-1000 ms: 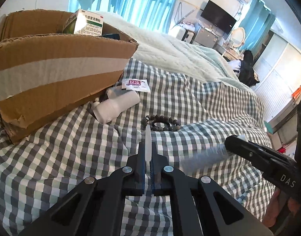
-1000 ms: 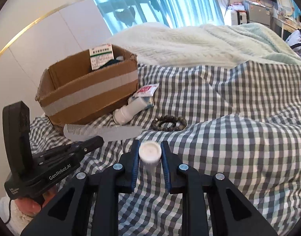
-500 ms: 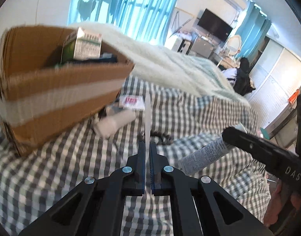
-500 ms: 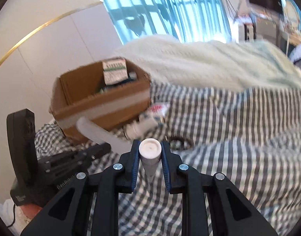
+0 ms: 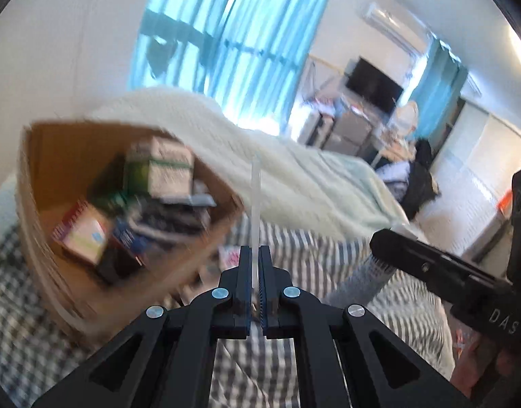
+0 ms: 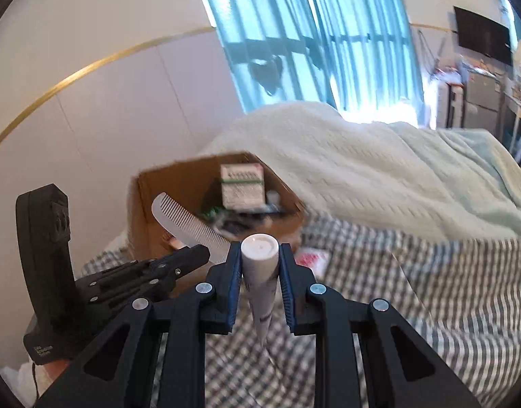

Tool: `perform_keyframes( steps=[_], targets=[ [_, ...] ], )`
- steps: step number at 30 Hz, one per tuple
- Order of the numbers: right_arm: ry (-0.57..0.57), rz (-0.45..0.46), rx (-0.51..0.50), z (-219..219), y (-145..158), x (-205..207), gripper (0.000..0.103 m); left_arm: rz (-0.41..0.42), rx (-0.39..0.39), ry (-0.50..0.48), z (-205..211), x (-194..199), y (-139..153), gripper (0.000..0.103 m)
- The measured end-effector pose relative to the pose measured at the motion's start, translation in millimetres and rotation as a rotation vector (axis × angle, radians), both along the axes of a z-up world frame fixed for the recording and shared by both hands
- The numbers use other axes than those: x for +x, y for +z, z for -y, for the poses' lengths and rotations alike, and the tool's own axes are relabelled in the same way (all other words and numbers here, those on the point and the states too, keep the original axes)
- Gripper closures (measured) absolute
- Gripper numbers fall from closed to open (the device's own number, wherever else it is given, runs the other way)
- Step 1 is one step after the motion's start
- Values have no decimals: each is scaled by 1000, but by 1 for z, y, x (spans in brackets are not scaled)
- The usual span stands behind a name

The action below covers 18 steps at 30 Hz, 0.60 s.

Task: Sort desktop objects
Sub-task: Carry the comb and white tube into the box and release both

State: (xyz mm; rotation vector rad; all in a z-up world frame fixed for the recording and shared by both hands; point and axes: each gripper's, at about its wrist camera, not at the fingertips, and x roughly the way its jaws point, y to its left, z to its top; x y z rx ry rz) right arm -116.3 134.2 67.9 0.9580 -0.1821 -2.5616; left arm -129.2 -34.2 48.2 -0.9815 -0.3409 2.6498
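Brown corrugated cardboard box (image 6: 178,183): showing rough, matt paper walls.
Translucent white plastic comb (image 6: 189,226): looking smooth and faintly glossy.
White plastic tube with a flat cap (image 6: 260,268): appearing smooth and satiny.
Grey-and-white checked cloth bedsheet (image 6: 447,289): lying matt, woven.
Pale green knitted blanket (image 6: 379,176): looking soft, ribbed.

comb (image 6: 189,226) and tube (image 6: 260,272) lifted, box (image 5: 42,204) interior revealed

blurred: cardboard box (image 5: 131,272) contents, unreadable | packet (image 6: 311,260) smeared | tube (image 6: 262,285) print illegible
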Motion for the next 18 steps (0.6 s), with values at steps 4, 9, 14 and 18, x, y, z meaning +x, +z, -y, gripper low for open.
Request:
perform_keyframes(
  steps=[4, 9, 14, 18],
  targets=[
    [51, -48, -37, 32, 26, -32, 83, -51, -40, 99, 27, -18, 30, 100],
    [66, -27, -70, 74, 23, -90, 83, -2, -94, 217, 63, -53, 34, 99],
    [40, -17, -59, 77, 10, -129, 27, 56, -169, 237, 81, -75, 20, 88],
    [5, -57, 44, 53, 4, -122, 27, 26, -219, 269, 82, -73, 14, 23]
  ],
)
